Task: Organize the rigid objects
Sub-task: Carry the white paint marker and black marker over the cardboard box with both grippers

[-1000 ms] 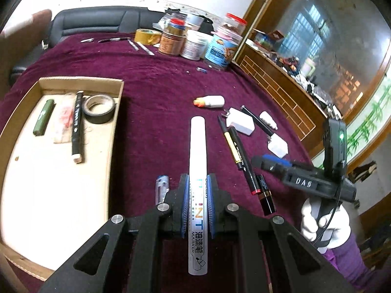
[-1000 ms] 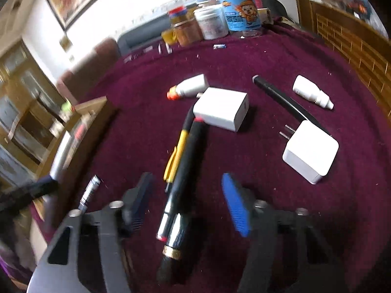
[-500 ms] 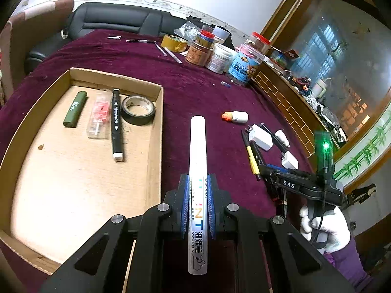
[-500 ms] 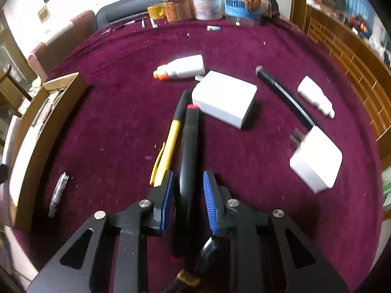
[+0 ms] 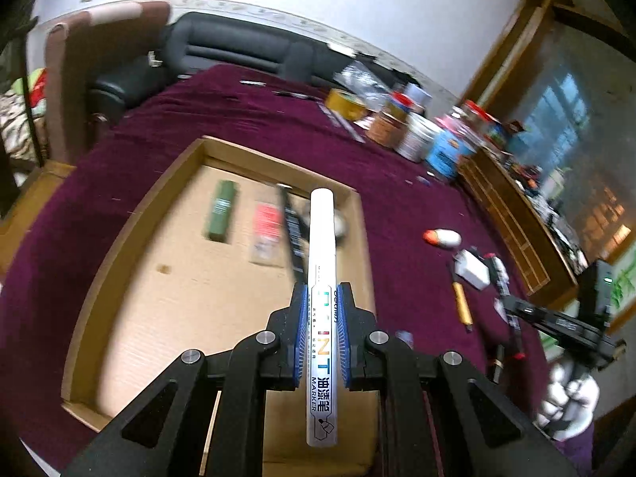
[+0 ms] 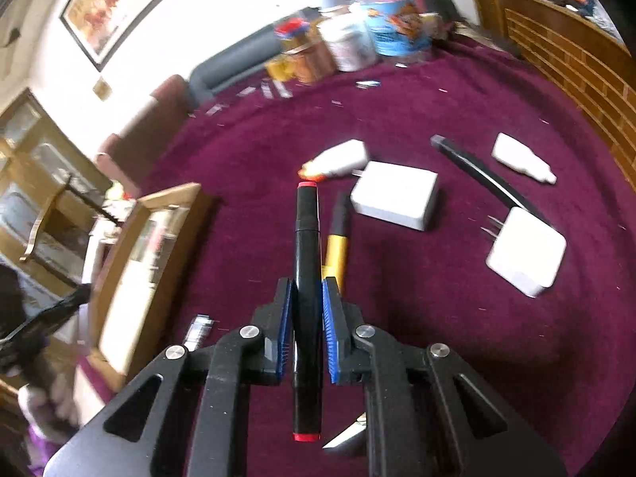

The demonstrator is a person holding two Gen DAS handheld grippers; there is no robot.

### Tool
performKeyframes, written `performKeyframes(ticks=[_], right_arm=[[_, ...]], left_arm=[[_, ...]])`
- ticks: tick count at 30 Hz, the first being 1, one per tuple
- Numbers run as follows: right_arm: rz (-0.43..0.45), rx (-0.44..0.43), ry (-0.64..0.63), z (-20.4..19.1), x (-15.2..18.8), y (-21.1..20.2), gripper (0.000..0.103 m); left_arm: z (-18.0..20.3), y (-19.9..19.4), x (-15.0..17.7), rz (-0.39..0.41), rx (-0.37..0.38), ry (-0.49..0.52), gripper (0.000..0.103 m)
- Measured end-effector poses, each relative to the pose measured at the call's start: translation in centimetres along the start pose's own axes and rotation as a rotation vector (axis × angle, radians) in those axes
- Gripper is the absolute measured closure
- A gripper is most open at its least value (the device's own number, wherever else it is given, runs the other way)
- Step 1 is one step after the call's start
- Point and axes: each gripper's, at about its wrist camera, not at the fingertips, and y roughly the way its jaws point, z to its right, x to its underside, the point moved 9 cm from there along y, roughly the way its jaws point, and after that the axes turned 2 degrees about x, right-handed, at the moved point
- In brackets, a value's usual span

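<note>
My left gripper [image 5: 322, 306] is shut on a white paint marker [image 5: 322, 238] that points forward over the cardboard tray [image 5: 119, 246]. In the tray lie a green lighter [image 5: 222, 216], a red-labelled clear item [image 5: 265, 232], a black marker [image 5: 292, 230] and a tape roll [image 5: 342, 224], partly hidden behind the white marker. My right gripper [image 6: 307, 294] holds a black marker with red ends [image 6: 307, 230]. Its jaws are closing tight, with the pads pressed on both sides. The marker is raised off the cloth, above a yellow pen [image 6: 336, 250].
On the maroon cloth lie two white chargers [image 6: 395, 198] [image 6: 524, 258], an orange-capped glue bottle [image 6: 342, 159], a black pen [image 6: 477, 171], a small white bottle [image 6: 520, 157] and a small silver piece [image 6: 196, 328]. Jars [image 6: 357, 47] crowd the far edge. A wooden ledge [image 6: 576, 63] runs along the right.
My left gripper carried the white marker leftward from above the cloth to above the tray. My right gripper closed on the black marker and lifted it off the cloth.
</note>
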Motion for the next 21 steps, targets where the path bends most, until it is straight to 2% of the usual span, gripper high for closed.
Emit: performKeyframes(ticks=[4,7,9,13,21], right_arm=[[-0.056,-0.126,-0.008,-4.3,-0.3,1.5,0.09],[-0.121,-0.236,0.005,-8.4,-0.2,3.7,0.09],[-0.156,-0.273,0.005,-10.9,-0.1,5.4,0.09],[-0.233,-0.314,0.018,-14.9,0.3,9.5,0.09],[-0.343,-0.342,0.062,-19.8,1.4,15.6,0.09]], left_arm=[[-3.2,0.3,-1.2,-0.009,-0.074,-0.012,0.092],[-5.1,1.7,-1.9,-0.045,-0.114,-0.011,0.092],[-6.3,3.4,-2.2,-0.088,-0.124,-0.016,0.092],[-8.7,6.1,-3.0,-0.151,-0.144,-0.059,0.092],[-10.5,9.4,-4.9,-0.205,-0.209,-0.05,0.092]])
